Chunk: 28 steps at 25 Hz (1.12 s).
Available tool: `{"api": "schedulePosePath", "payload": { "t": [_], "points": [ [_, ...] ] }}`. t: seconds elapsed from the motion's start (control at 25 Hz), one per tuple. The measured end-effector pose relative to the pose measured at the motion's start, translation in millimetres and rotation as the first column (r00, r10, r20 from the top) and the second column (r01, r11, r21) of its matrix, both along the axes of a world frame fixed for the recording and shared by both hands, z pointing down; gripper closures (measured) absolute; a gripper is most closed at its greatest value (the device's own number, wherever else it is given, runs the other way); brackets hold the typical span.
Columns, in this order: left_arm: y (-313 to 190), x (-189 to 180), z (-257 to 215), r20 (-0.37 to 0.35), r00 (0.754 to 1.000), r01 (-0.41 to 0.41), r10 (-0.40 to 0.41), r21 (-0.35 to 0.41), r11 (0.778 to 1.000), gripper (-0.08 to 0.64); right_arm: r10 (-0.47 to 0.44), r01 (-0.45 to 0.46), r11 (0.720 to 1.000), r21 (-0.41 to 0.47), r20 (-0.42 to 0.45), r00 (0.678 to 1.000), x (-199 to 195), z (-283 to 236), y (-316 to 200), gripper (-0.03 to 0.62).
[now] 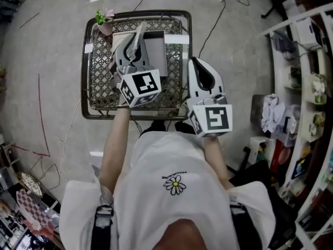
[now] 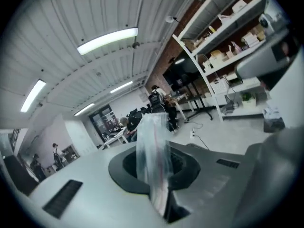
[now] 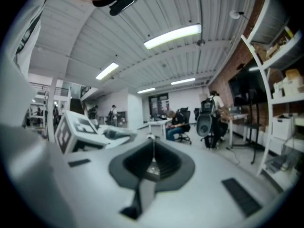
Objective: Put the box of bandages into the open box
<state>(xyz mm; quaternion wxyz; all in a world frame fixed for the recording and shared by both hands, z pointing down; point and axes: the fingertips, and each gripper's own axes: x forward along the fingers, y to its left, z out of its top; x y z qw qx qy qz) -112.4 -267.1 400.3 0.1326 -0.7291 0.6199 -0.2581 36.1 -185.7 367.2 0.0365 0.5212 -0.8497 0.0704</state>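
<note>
Potted plant: a small potted plant point(image 1: 104, 20) stands on the far left corner of the wire table point(image 1: 99, 90).
Wire table: a dark frame with a lattice top, standing on a grey floor in front of the person.
Left gripper: the left gripper point(image 1: 140, 29) reaches over the table, and its tip is above the near left part of the open box.
Left jaws: they are nearly together, clamped on a thin clear flat pack point(image 2: 153, 160).
Clear flat pack: it stands up from between the pads and looks like see-through plastic with a pinkish streak. Its print cannot be read, so I cannot say for sure that it is the bandages. It is in the air, not yet inside the box.
Open box: the open box point(image 1: 156, 51) lies on the far middle of the table, with a grey inside and white flaps spread to both sides.
Right gripper: the right gripper point(image 1: 194, 61) hangs just beside the right rim of the table, apart from the box.
Right jaws: they are pressed together, with nothing between them.
Shelves: white shelves point(image 1: 307, 61) with many small goods stand at the far right.
</note>
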Motion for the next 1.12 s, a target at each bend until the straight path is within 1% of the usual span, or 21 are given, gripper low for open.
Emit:
{"api": "schedulePosePath", "payload": {
  "t": [0.04,0.12,0.2,0.36,0.52,0.6,0.68,0.72,0.84,0.88,0.92,1.04,1.12],
  "points": [
    [-6,3,12,0.049,0.999,-0.020,0.022,-0.028,0.999,0.516,0.004,-0.004,1.000,-0.004,-0.001,1.000,0,2,-1,0.560],
    [-14,8,35,0.142,0.988,-0.056,0.067,-0.081,0.995,0.517,0.014,-0.014,1.000,-0.017,-0.008,1.000,1,7,-2,0.560],
    [-20,15,59,0.206,0.972,-0.081,0.108,-0.134,0.988,0.517,0.026,-0.026,0.999,-0.038,-0.018,1.000,3,15,-2,0.560],
    [-29,27,102,0.293,0.937,-0.120,0.190,-0.238,0.964,0.517,0.050,-0.052,0.996,-0.071,-0.031,0.998,8,27,2,0.560],
    [-41,35,139,0.352,0.896,-0.158,0.269,-0.315,0.936,0.517,0.077,-0.083,0.990,-0.111,-0.053,0.996,16,41,6,0.560],
    [-47,36,156,0.384,0.872,-0.166,0.305,-0.355,0.920,0.515,0.096,-0.105,0.985,-0.138,-0.068,0.993,21,49,8,0.560],
    [-52,37,173,0.417,0.842,-0.166,0.341,-0.402,0.901,0.515,0.101,-0.110,0.983,-0.144,-0.072,0.992,24,55,10,0.560],
    [-53,37,182,0.438,0.824,-0.162,0.360,-0.427,0.890,0.515,0.102,-0.112,0.983,-0.147,-0.072,0.992,26,57,12,0.560],
    [-54,37,207,0.512,0.752,-0.144,0.416,-0.488,0.861,0.515,0.103,-0.115,0.979,-0.166,-0.078,0.992,27,62,16,0.560],
    [-55,37,214,0.527,0.733,-0.139,0.429,-0.502,0.854,0.515,0.100,-0.113,0.979,-0.169,-0.080,0.992,26,64,16,0.560],
    [-57,36,220,0.535,0.722,-0.134,0.439,-0.514,0.847,0.515,0.096,-0.109,0.979,-0.171,-0.082,0.992,23,65,15,0.560],
    [-59,35,238,0.544,0.698,-0.119,0.465,-0.553,0.825,0.515,0.081,-0.095,0.980,-0.175,-0.082,0.993,16,68,14,0.560],
    [-59,33,250,0.561,0.676,-0.098,0.477,-0.573,0.814,0.515,0.069,-0.083,0.980,-0.179,-0.084,0.994,11,70,15,0.560]
  ]
}}
